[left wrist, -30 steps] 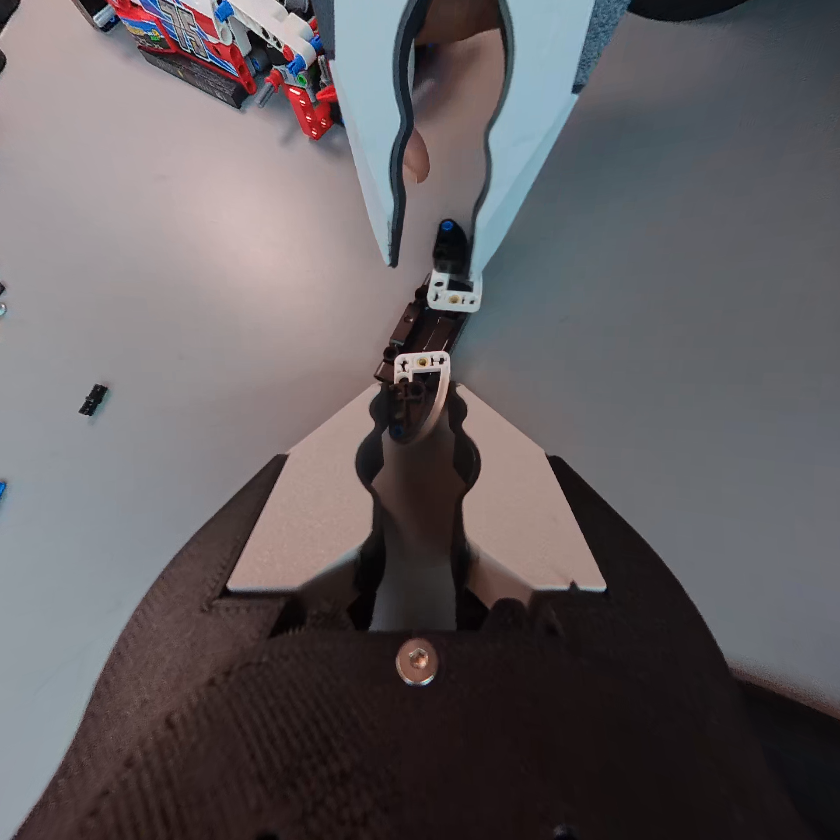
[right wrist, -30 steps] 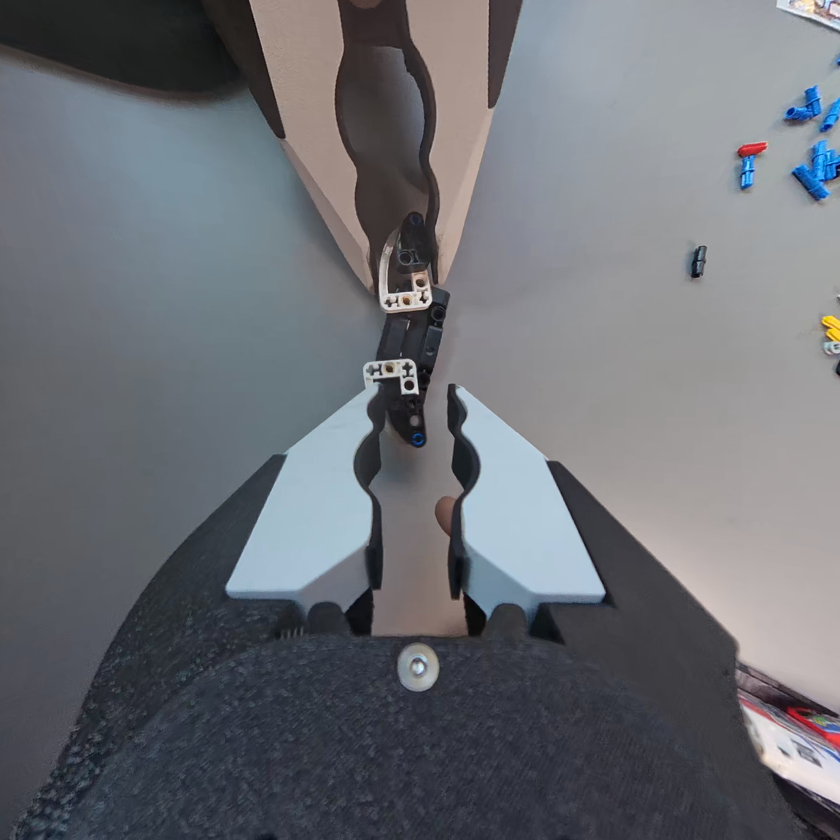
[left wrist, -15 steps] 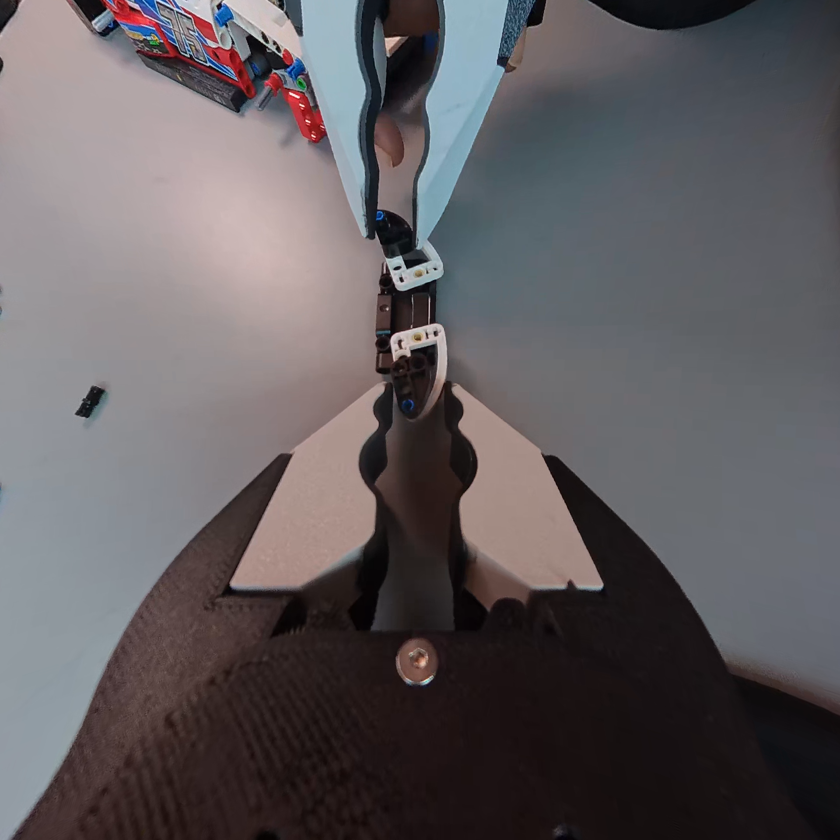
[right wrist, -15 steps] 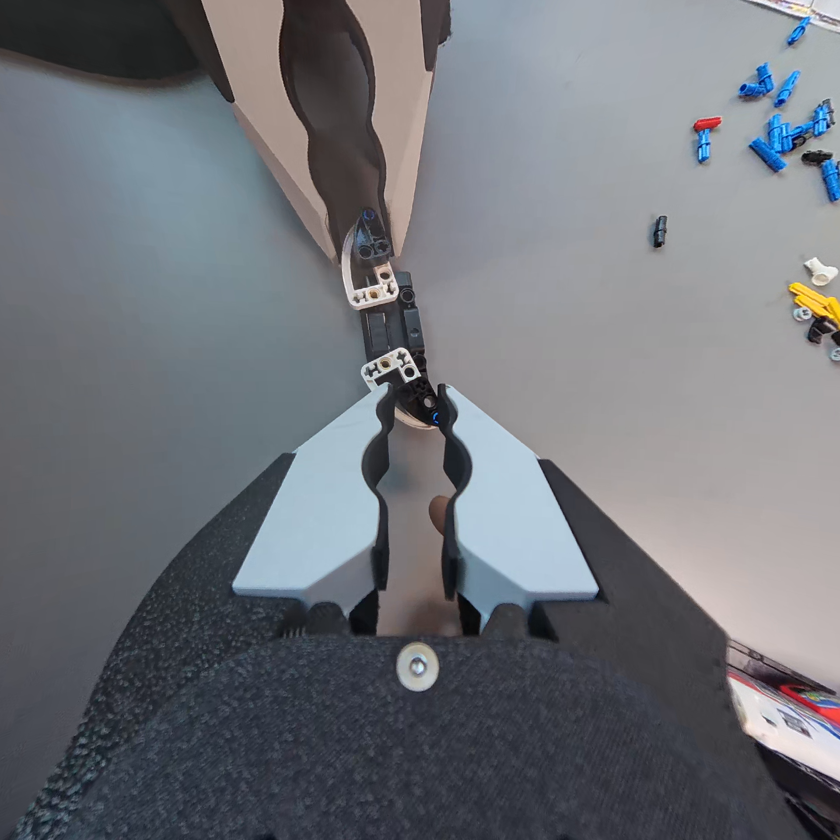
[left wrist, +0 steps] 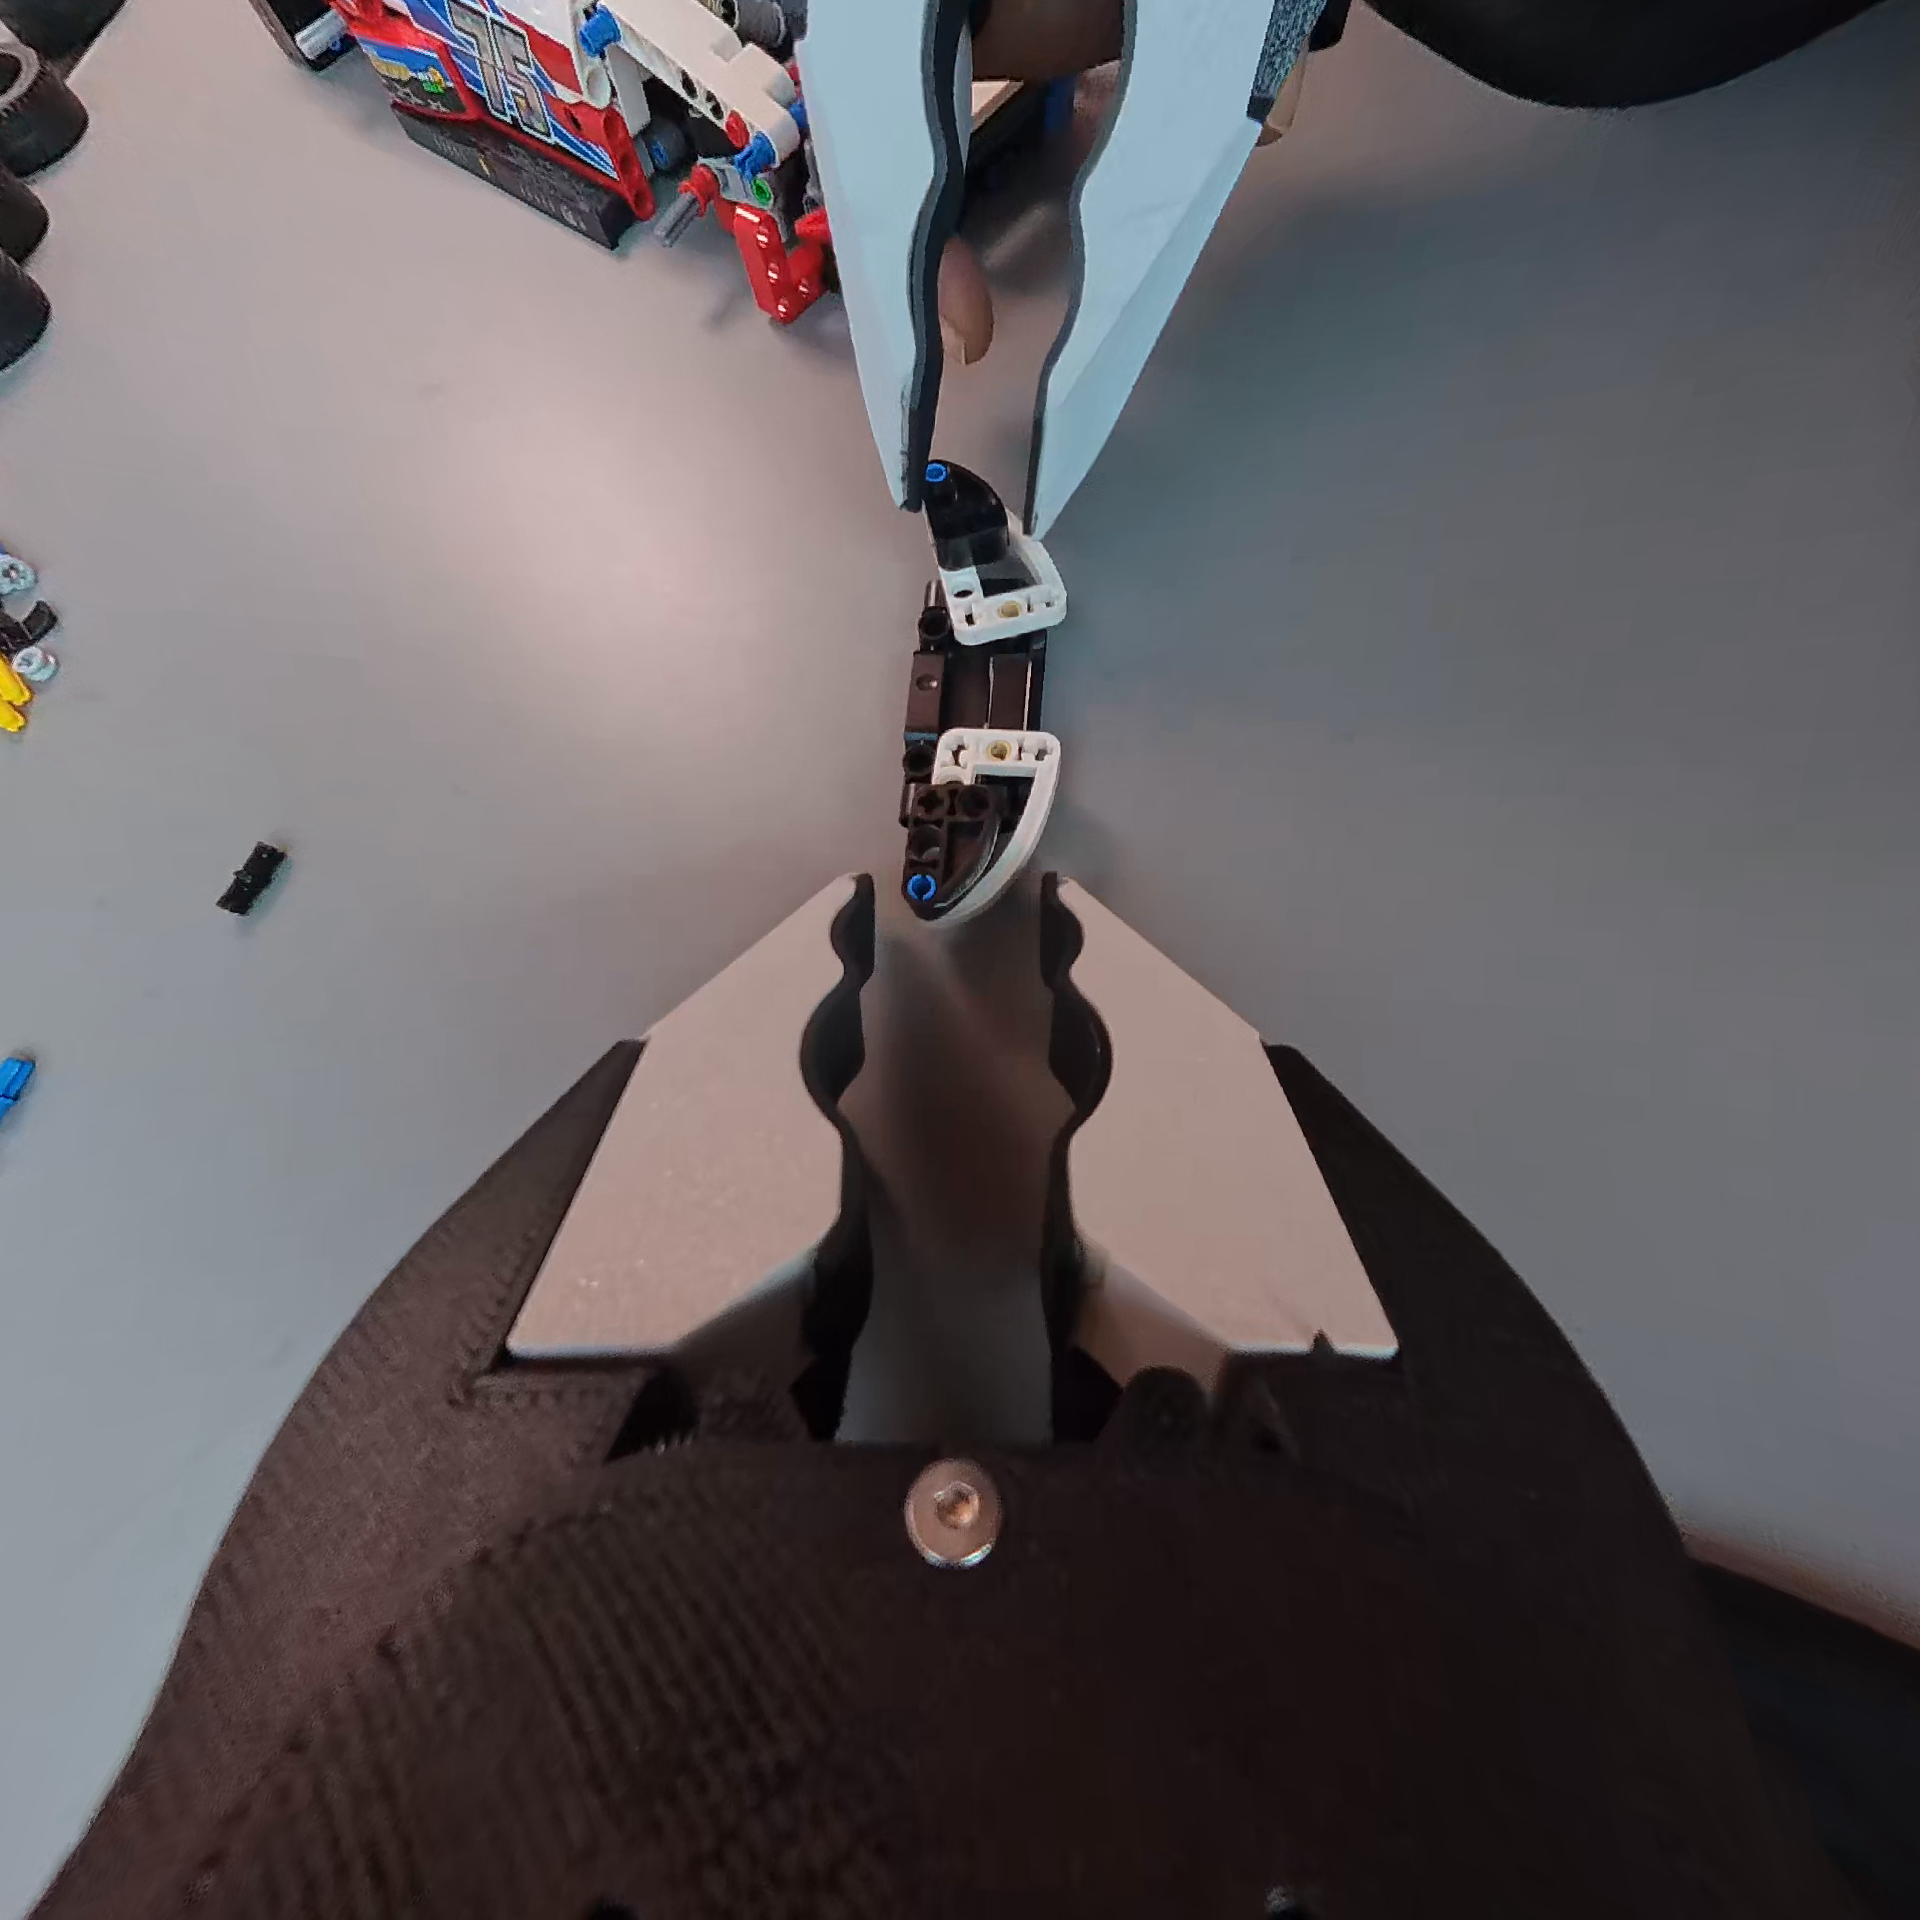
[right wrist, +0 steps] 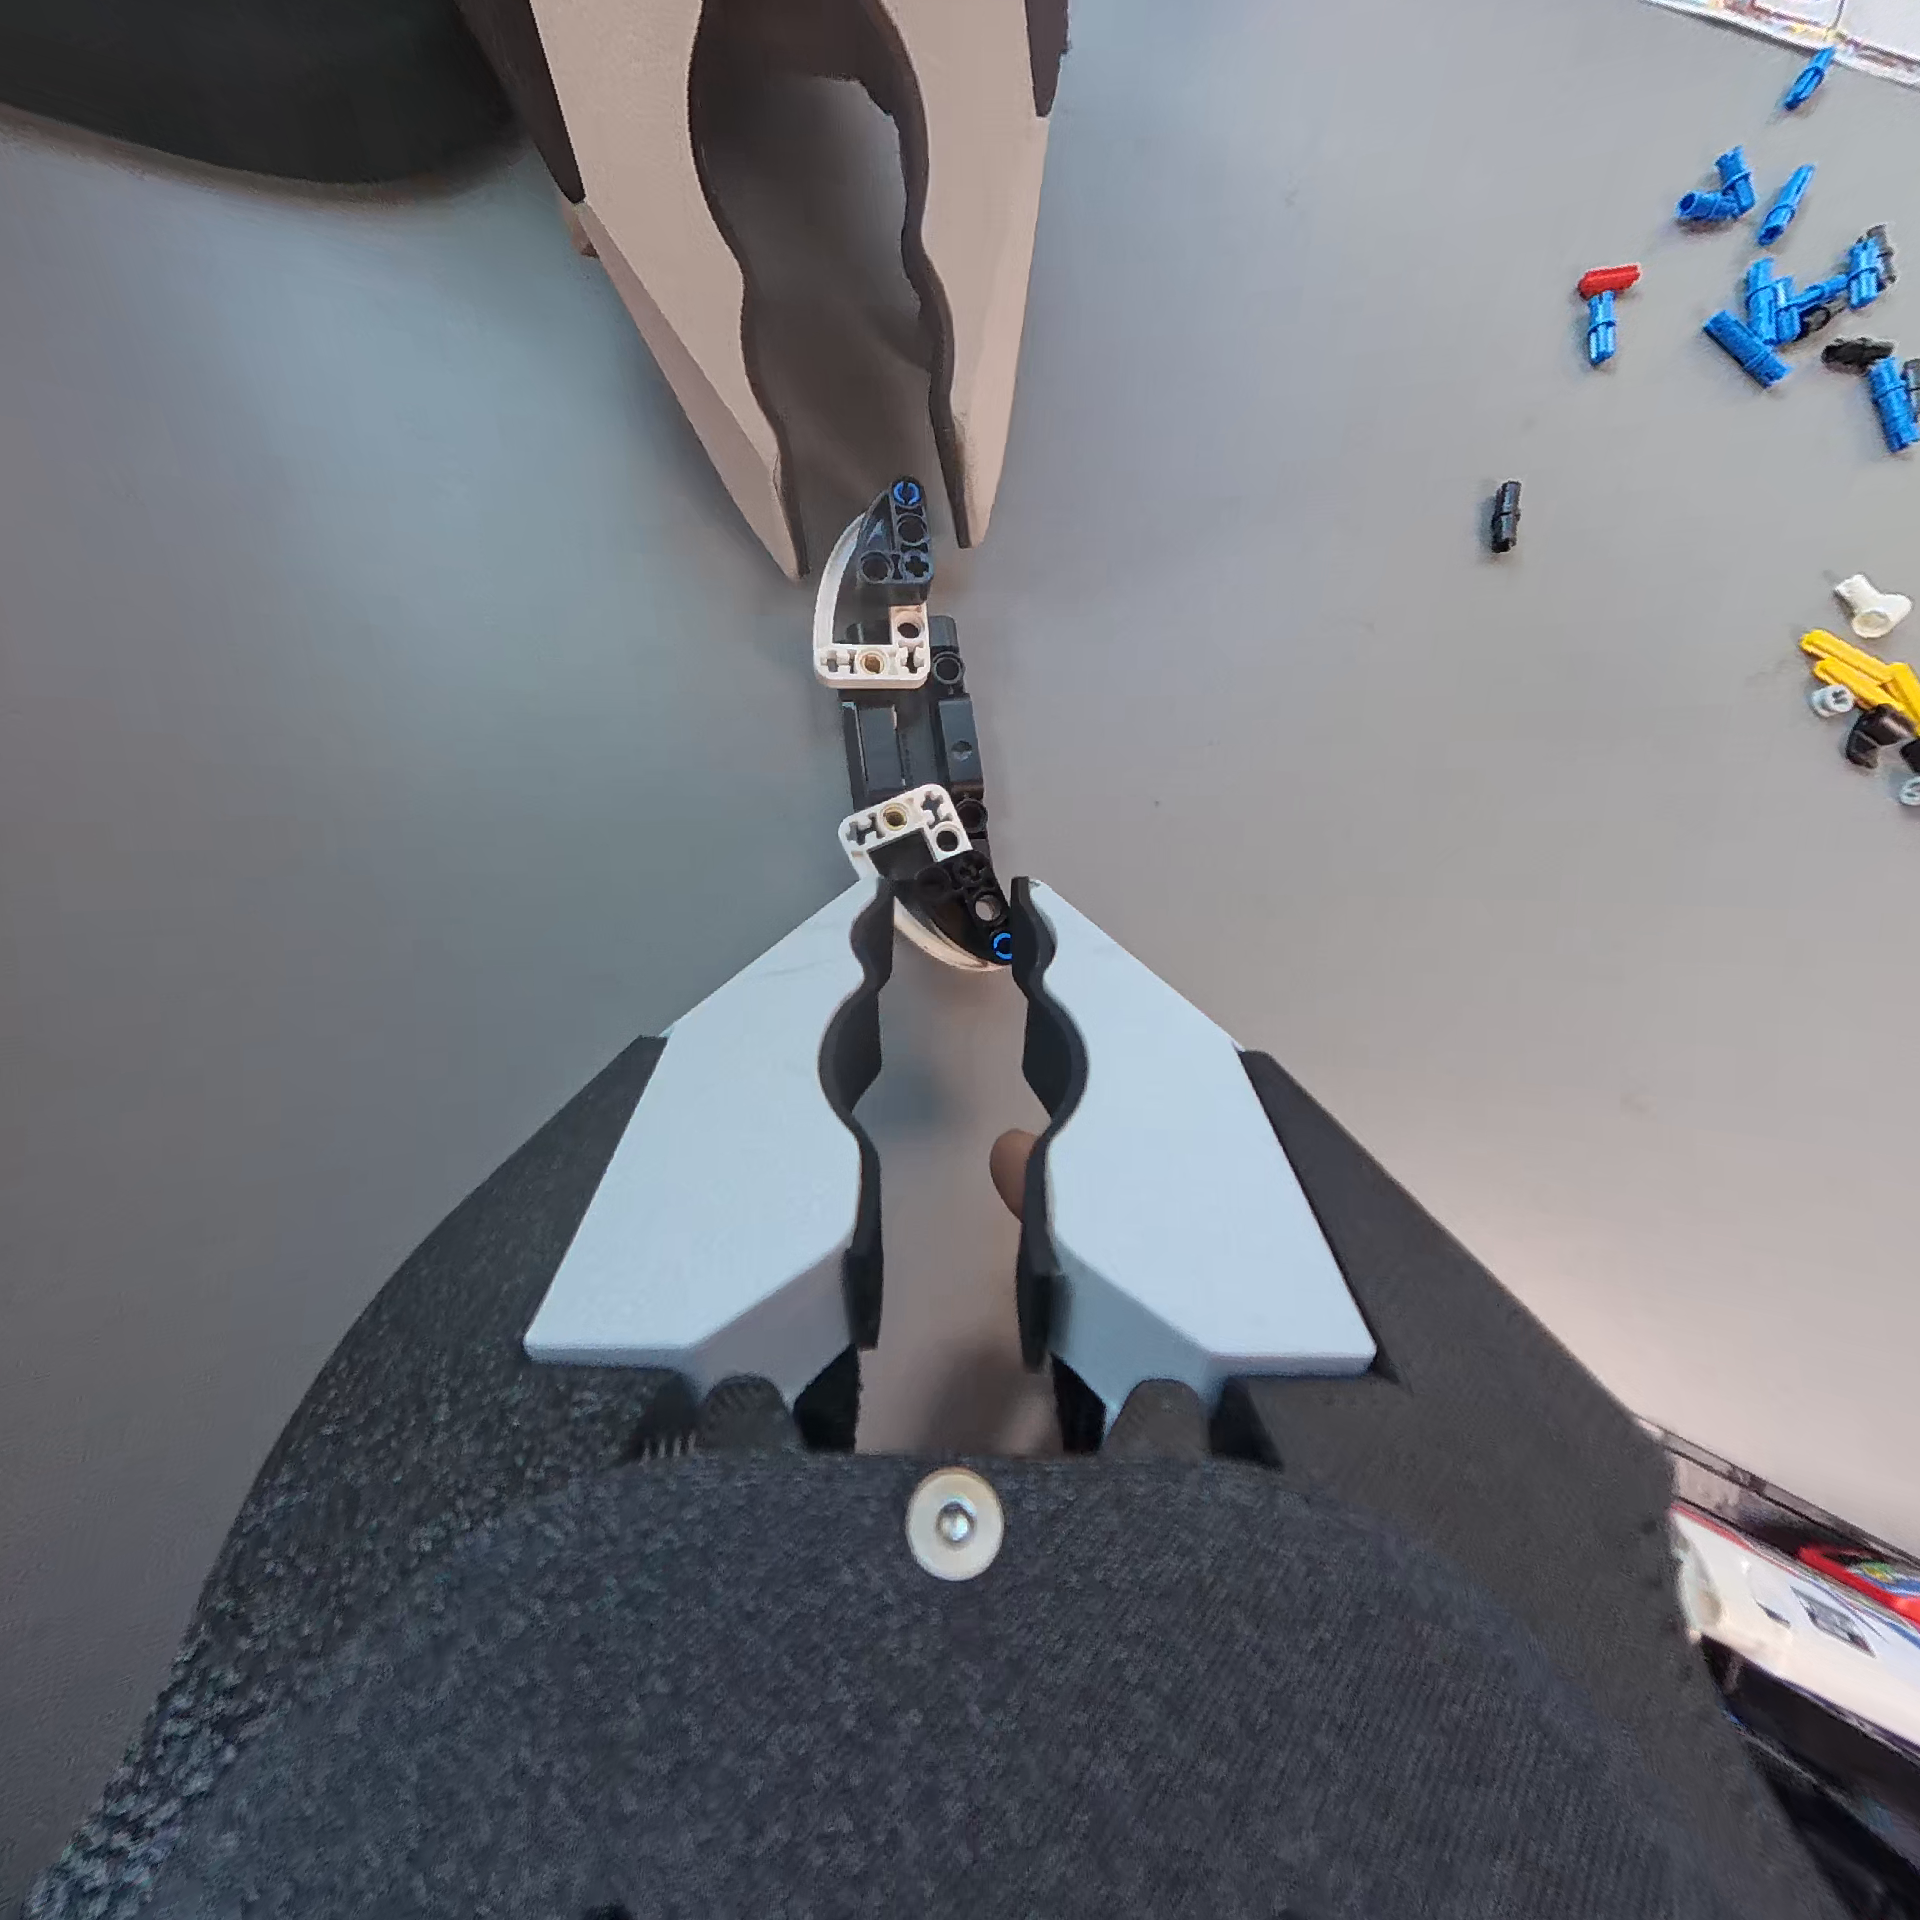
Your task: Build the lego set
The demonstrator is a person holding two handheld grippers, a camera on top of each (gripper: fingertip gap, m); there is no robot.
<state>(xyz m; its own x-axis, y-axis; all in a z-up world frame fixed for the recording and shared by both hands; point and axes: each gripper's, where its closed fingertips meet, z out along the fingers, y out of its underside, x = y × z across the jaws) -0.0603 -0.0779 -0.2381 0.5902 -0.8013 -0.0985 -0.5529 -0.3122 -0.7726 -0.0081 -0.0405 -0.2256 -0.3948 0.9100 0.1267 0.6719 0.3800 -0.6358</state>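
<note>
A small black and white lego sub-assembly (left wrist: 977, 696) with a curved panel at each end hangs between my two grippers over the grey table. My right gripper (right wrist: 951, 899), with light blue fingers, is shut on one curved end of the sub-assembly (right wrist: 914, 748). It also shows at the top of the left wrist view (left wrist: 977, 509). My left gripper (left wrist: 956, 883), with beige fingers, is open. Its tips stand on either side of the other curved end with a gap on both sides. It shows at the top of the right wrist view (right wrist: 878, 551).
A red, white and blue lego vehicle (left wrist: 551, 94) sits at the far left, with black tyres (left wrist: 21, 125) beside it. A loose black pin (left wrist: 249, 878) lies on the table. Blue pins (right wrist: 1787, 301), yellow pieces (right wrist: 1860, 675) and a printed booklet (right wrist: 1829, 1621) lie to the right. My hands' fingertips stand some 8 cm from each other. Left tips and right tips are each some 15 cm from the loose black pin (left wrist: 249, 878). The right camera catches it too, in the right wrist view (right wrist: 1507, 521).
My right gripper closed on the far end of the sub-assembly. My left gripper, shut on the near end before, has opened and let go.
</note>
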